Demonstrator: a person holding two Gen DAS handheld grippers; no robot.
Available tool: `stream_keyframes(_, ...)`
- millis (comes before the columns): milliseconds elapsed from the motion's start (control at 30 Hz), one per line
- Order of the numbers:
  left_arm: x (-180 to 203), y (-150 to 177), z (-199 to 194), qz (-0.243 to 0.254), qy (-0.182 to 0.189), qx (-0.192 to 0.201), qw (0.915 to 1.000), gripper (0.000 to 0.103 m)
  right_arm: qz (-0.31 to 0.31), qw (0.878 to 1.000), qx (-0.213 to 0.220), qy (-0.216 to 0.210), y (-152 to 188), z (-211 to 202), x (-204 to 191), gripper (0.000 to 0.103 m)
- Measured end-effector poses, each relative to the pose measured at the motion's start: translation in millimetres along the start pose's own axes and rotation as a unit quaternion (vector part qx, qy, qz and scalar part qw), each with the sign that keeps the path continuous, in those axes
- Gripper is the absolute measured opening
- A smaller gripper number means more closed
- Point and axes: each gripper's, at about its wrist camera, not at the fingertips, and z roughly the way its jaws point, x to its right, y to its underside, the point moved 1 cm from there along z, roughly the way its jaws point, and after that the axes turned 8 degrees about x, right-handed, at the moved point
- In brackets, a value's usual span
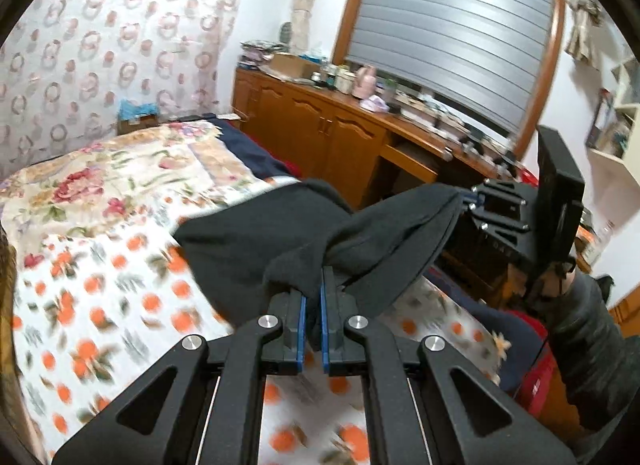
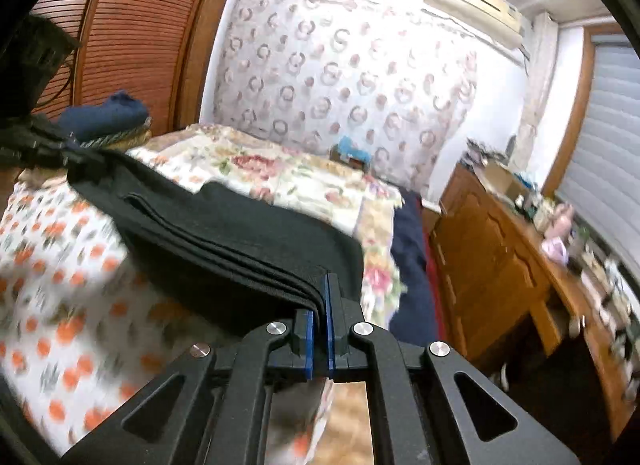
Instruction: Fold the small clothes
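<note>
A black garment hangs stretched between my two grippers above the bed. My left gripper is shut on one bunched end of it. My right gripper is shut on the other end, where several folded layers fan out. In the left wrist view the right gripper shows at the far right, pinching the cloth. In the right wrist view the left gripper shows at the far left, holding the garment's other end.
The bed has an orange-print sheet and a floral quilt. A wooden dresser with clutter stands along the bed's right side. Folded dark-blue clothes lie by the headboard. Patterned curtain behind.
</note>
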Motion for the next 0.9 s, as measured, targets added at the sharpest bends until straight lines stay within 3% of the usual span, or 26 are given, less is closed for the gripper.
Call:
stream_keyframes(167, -45.1, -24.8, 40.6, -0.027, -0.034, -0.005, 0.9990, 0.006, -0.022, 0.999, -0.017, -0.022, -38.8, 75.2, 8.8, 0.004)
stream_keyframes(333, -73.8, -23.2, 78.1, -0.041, -0.050, -0.021, 0.9977, 0.011, 0.004, 0.997, -0.067, -0.050, -36.0, 149.4, 26.9, 0.004)
stream_keyframes(567, -84.1, -20.4, 78.8, -0.018, -0.055, -0.013, 0.9983, 0.072, 0.009, 0.990, -0.111, -0.083, -53.2, 214.4, 44.7, 0.004)
stream_keyframes(633, -88.5, -19.0, 82.0, -0.020, -0.061, -0.017, 0.9978, 0.075, 0.019, 0.989, -0.115, -0.087, -61.4, 219.8, 51.1, 0.005)
stream_keyframes(667, -91.7, -17.5, 86.0, -0.023, -0.064, -0.025, 0.9974, 0.075, 0.027, 0.989, -0.117, -0.086, -64.6, 220.7, 58.6, 0.017)
stream_keyframes(700, -94.0, -15.4, 90.0, -0.027, -0.068, -0.031, 0.9968, 0.075, 0.036, 0.989, -0.118, -0.079, -65.7, 221.0, 65.6, 0.035)
stream_keyframes(767, -102.0, -9.2, 100.5, -0.045, -0.078, -0.051, 0.9947, 0.075, 0.059, 0.990, -0.116, -0.051, -70.4, 222.3, 77.4, 0.051)
stream_keyframes(900, -117.6, 3.2, 123.3, -0.084, -0.079, -0.088, 0.9894, 0.075, 0.092, 0.989, -0.113, -0.035, -68.9, 215.2, 84.8, 0.065)
